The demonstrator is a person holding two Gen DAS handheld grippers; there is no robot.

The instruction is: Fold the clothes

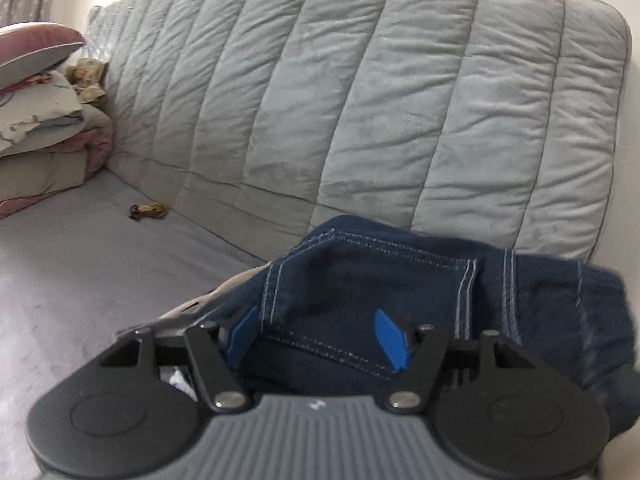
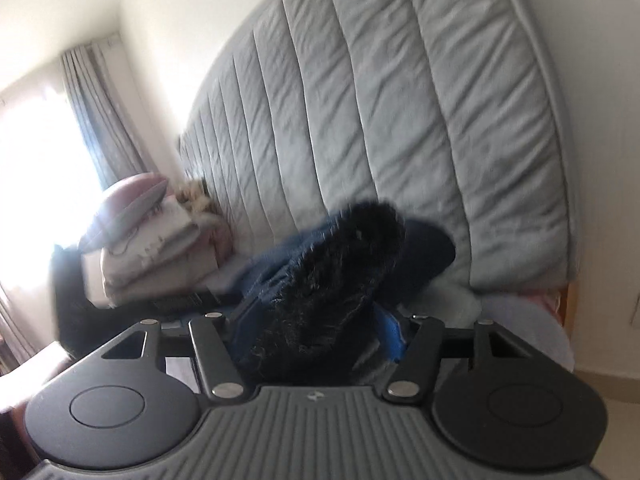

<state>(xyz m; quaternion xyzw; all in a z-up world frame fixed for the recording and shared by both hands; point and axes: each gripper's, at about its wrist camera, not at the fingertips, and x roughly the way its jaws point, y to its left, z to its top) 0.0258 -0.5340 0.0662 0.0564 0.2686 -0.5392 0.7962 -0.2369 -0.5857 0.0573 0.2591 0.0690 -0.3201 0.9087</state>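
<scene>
Quilted grey sofa (image 1: 360, 100), denim garment (image 1: 400, 280) between left gripper (image 1: 316, 340) pads

Dark fur trim (image 2: 340, 276) hides the right gripper's left finger; the stacked bedding (image 1: 36, 128) runs off the left edge.

This is a room in a home, a bedroom or a living room. A large grey quilted backrest (image 1: 360, 100) stands against a white wall (image 2: 160, 20), with a grey padded seat (image 1: 100, 240) below it. Folded bedding and a pink pillow (image 1: 36, 48) are piled at one end. A grey curtain (image 2: 100, 112) hangs beside a bright window (image 2: 36, 152).
</scene>
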